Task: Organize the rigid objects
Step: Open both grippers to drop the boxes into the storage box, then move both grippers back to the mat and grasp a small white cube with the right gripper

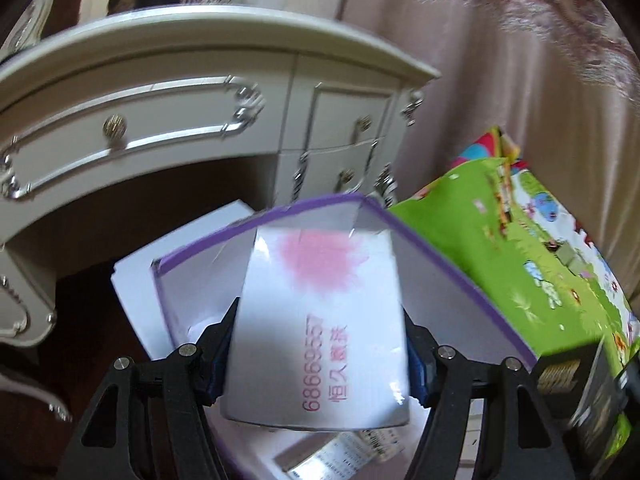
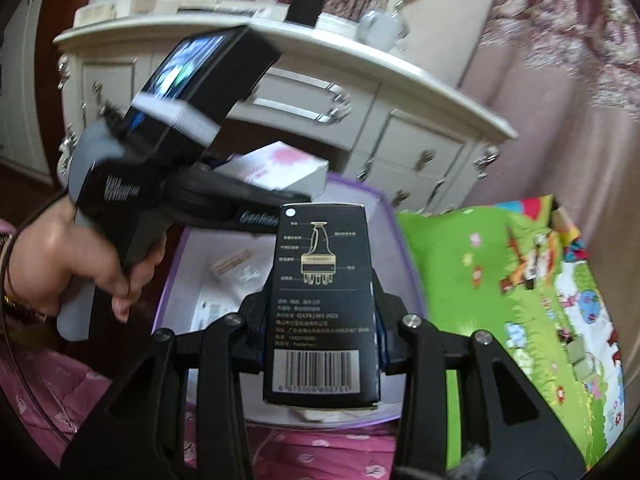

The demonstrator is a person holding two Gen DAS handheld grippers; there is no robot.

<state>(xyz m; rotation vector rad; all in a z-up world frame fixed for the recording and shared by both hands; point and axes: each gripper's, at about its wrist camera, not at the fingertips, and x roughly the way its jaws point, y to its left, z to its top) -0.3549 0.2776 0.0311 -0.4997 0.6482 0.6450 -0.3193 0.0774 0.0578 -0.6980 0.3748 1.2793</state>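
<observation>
Over the purple-edged bin (image 2: 394, 216), both tools carry cargo: the left tool (image 1: 320, 354) clamps a white box (image 1: 320, 320), the right tool (image 2: 322, 334) a black box (image 2: 322, 300), each held above it, apparently for dropping in.

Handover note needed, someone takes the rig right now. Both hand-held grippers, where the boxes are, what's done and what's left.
Left hand-held gripper: shut on the white cardboard box with pink print, held above the open purple-edged white storage box.
Right hand-held gripper: shut on the tall black carton with a gold line drawing and barcode, also held over the storage box.
Done: both items are picked up; a few small paper items already lie inside the storage box.
Left: set both cartons down inside, probably one at a time so the grippers do not collide, then release.
</observation>
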